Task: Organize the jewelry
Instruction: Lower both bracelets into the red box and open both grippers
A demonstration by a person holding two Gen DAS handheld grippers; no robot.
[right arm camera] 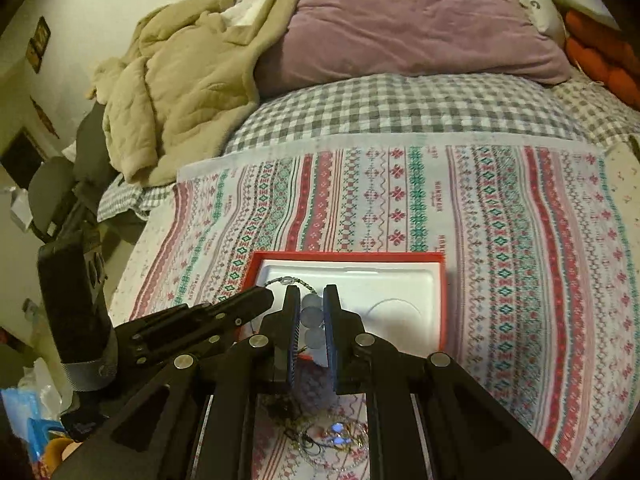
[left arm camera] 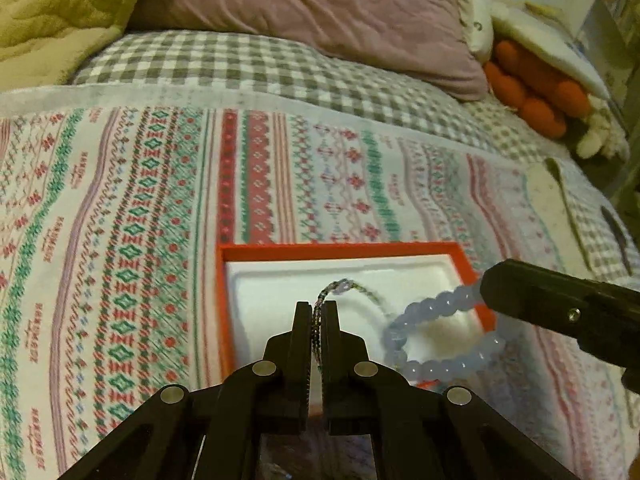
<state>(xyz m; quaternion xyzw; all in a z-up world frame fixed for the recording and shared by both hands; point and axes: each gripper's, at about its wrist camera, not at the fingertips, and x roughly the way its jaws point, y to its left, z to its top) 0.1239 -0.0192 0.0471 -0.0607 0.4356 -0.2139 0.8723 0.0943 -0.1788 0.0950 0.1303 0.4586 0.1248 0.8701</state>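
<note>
- Left gripper (left arm camera: 316,312): jaws pressed together on a thin beaded chain (left arm camera: 344,286), which runs from between the pads out over the white insert.
- Right gripper (right arm camera: 312,300): jaws nearly together, pinching the pale blue bead bracelet (left arm camera: 436,332); three beads show between its pads in the right wrist view.
- Bracelet loop hangs over the near right corner of the red box (left arm camera: 460,250) (whether it touches the insert, I cannot tell).
- Red box sits on the patterned cloth (left arm camera: 140,220), open, with a white moulded insert (right arm camera: 400,284).
- Tangle of further jewelry (right arm camera: 336,440) lies on the cloth under the right gripper, nearer than the box.
- Behind: checked bedding (left arm camera: 240,64), purple pillow (left arm camera: 340,12).
</note>
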